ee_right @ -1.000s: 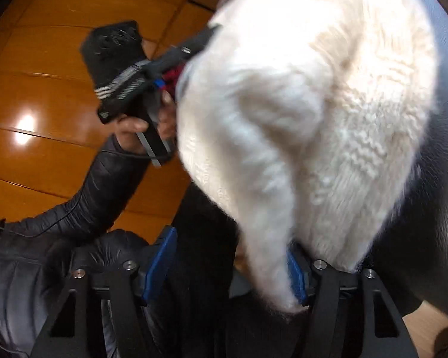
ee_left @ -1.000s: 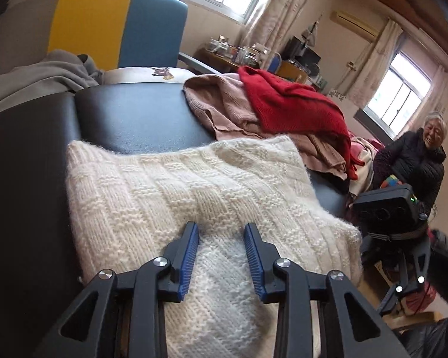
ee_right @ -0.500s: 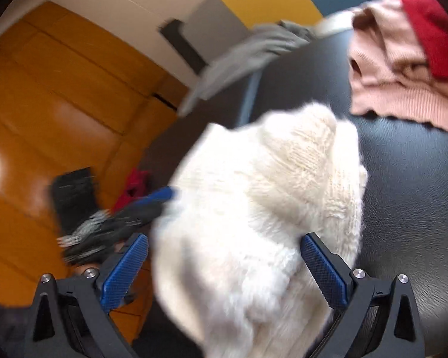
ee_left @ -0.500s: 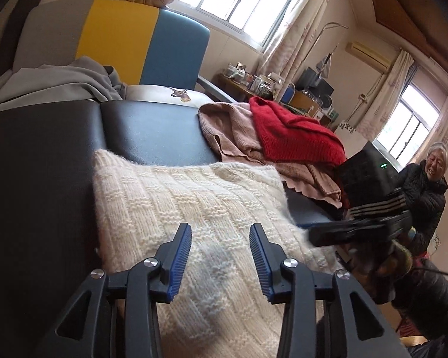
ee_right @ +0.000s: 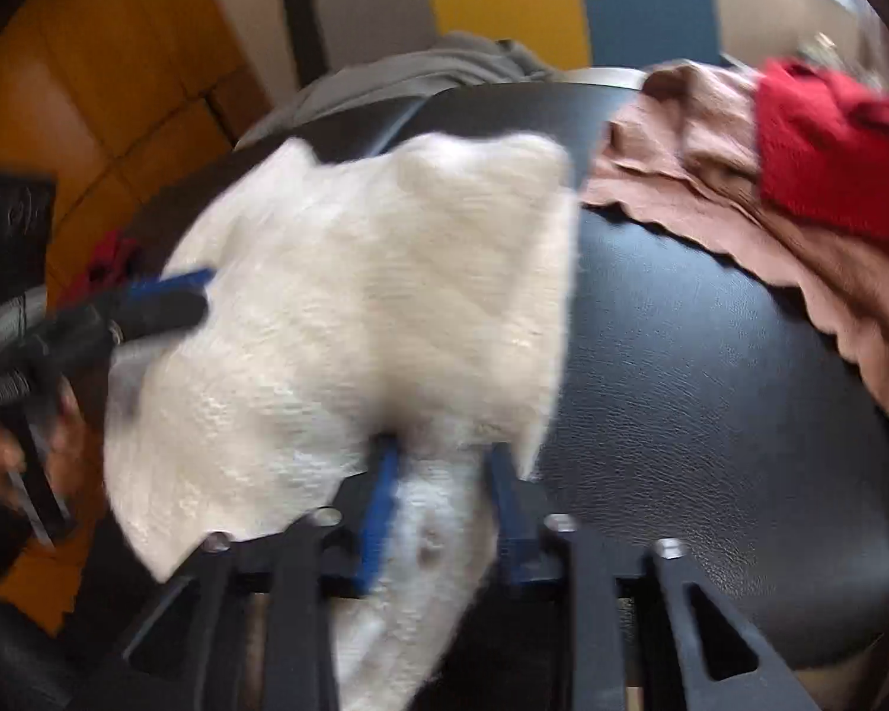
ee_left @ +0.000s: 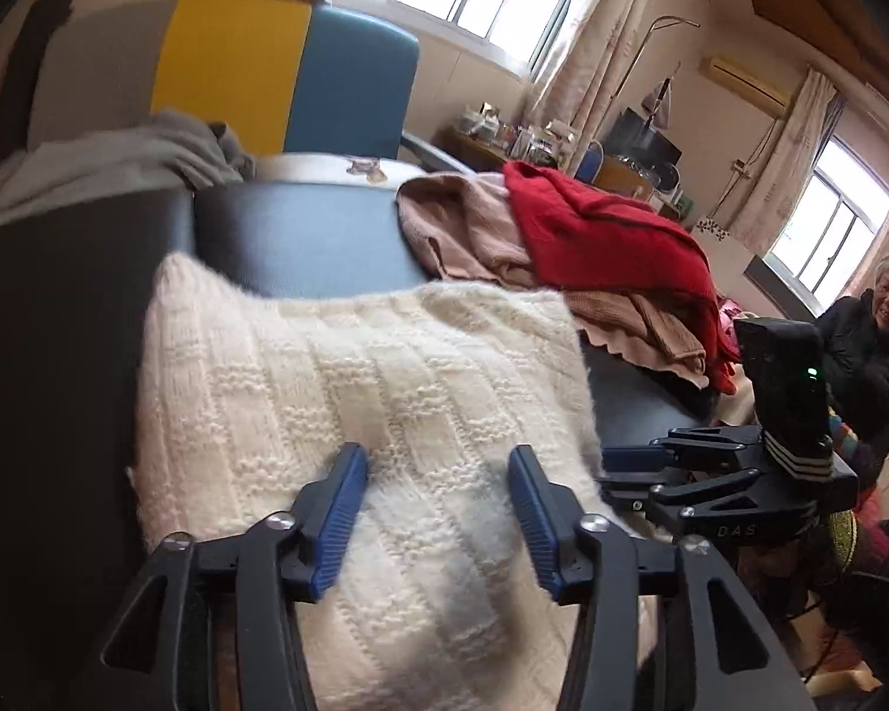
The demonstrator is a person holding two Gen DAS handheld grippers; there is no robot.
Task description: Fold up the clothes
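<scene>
Left wrist view: cream cable-knit sweater (ee_left: pixel 349 391) folded on black padded surface (ee_left: pixel 302 237).
Left gripper (ee_left: pixel 438 474) opening, unclamped above it; right gripper (ee_right: pixel 444 474) closing around its edge.

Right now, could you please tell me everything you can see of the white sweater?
The white sweater is a thick, fuzzy cream knit with a blocky checker texture. It lies folded into a rough rectangle on the black cushion, its near edge hanging over the front. The left claw, opening, hovers over it with knit showing between the pads. The right claw, closing, has a bunched near corner between its pads. The pink garment lies beside it, apart.
</scene>
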